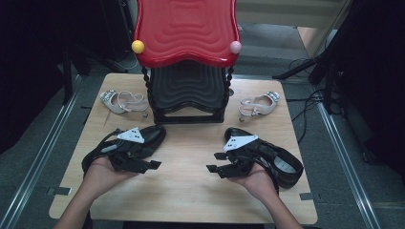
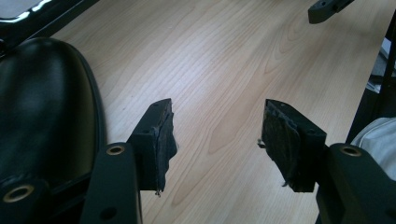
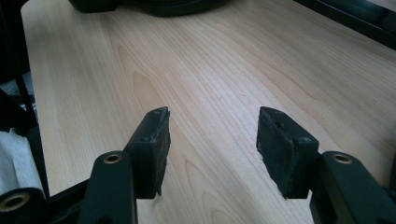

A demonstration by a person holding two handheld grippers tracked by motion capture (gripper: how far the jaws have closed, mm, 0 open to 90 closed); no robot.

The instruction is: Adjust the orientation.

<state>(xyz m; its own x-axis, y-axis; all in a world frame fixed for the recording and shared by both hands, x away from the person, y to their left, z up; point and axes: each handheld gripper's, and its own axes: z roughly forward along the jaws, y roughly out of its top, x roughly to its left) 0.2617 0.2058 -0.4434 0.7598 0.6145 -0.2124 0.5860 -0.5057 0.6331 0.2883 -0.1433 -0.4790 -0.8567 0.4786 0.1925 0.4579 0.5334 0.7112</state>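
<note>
Two black leather shoes lie on the wooden table (image 1: 191,191). The left black shoe (image 1: 152,135) lies partly under my left gripper (image 1: 152,162); in the left gripper view the shoe (image 2: 46,107) sits just left of the jaws. My left gripper (image 2: 217,135) is open over bare wood. The right black shoe (image 1: 284,167) lies behind my right gripper (image 1: 216,162), beside the hand that holds it. My right gripper (image 3: 212,140) is open wide, nothing between its pads. Both grippers point inward at each other across the table's middle.
A two-tier rack stands at the table's back, its red top shelf (image 1: 186,28) over a black lower shelf (image 1: 188,90). A beige sandal (image 1: 122,101) lies left of it, another beige sandal (image 1: 260,104) to its right. Dark stands and cables surround the table.
</note>
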